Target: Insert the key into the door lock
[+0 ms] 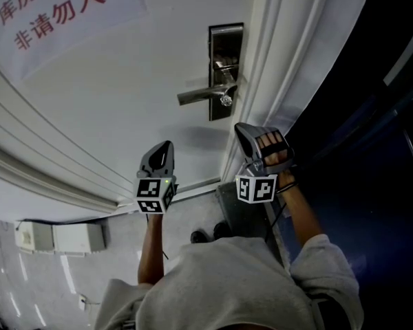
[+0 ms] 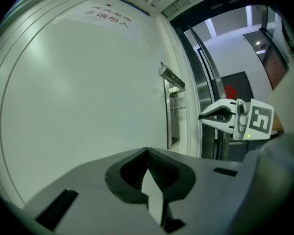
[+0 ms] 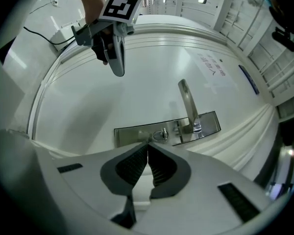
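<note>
a white door [image 1: 124, 81] fills most of the head view, with its moulded white frame [image 1: 261, 60] along the right edge and a dark opening beyond that. below it stands the person in a grey top [image 1: 227, 287], both forearms reaching toward the door. a paper sign [image 1: 48, 12] with red characters is stuck near the door's upper left corner.

the left gripper [image 1: 168, 144] is held out in front of the bare door panel, well left of the lock, and points about level. its jaws are clenched tip to tip with nothing between them. the right gripper [image 1: 239, 126] is held nearer the door's right edge, close to the frame. its jaws are also clenched, and the ribbed pads meet at the tip with nothing visible in them. in the right gripper view the closed tip lines up just beside the key, and the left gripper view shows a gap of air between that tip and the lock.

a polished metal lock plate [image 1: 226, 47] runs upright along the door's right edge. a lever handle [image 1: 199, 95] juts from its upper part and points toward the door's middle. the key [image 3: 160, 134], small and metal, sticks out of the plate just below the handle, apart from both grippers.
</note>
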Demonstrator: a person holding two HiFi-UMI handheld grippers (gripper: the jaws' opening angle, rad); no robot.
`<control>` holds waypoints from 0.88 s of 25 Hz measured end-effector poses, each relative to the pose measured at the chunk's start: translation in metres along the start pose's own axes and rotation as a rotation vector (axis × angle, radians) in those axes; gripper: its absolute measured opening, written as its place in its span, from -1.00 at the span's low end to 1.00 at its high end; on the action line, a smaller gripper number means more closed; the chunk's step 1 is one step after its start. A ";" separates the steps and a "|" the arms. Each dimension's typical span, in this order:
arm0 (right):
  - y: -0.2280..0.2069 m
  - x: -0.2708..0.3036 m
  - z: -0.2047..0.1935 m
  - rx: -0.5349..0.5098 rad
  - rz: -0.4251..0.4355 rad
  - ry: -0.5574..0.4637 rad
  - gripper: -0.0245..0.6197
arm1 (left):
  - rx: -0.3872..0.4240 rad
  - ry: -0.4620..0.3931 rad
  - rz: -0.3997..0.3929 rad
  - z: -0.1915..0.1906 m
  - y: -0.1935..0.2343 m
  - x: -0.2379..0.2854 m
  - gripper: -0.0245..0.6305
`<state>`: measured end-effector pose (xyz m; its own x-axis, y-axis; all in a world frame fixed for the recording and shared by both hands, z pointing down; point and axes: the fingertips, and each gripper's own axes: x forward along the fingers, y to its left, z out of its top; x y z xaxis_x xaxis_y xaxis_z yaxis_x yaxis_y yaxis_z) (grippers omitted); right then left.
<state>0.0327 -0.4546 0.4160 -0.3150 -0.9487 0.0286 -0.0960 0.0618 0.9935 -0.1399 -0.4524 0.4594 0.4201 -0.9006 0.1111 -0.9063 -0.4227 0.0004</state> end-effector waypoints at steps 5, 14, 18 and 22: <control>0.002 -0.002 0.002 0.068 0.013 -0.004 -0.84 | -0.002 -0.002 0.000 0.000 0.001 -0.001 -0.87; 0.003 -0.003 0.004 0.621 0.105 -0.023 -0.84 | 0.002 -0.006 0.024 0.003 0.009 -0.007 -0.87; 0.003 -0.002 -0.003 0.934 0.130 -0.050 -0.85 | 0.003 -0.007 0.037 0.003 0.012 -0.011 -0.87; 0.004 0.000 -0.012 1.120 0.138 -0.058 -0.85 | -0.002 -0.003 0.056 0.001 0.017 -0.015 -0.87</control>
<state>0.0441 -0.4577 0.4217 -0.4285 -0.8984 0.0964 -0.8402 0.4354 0.3232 -0.1618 -0.4457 0.4567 0.3693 -0.9230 0.1084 -0.9283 -0.3719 -0.0038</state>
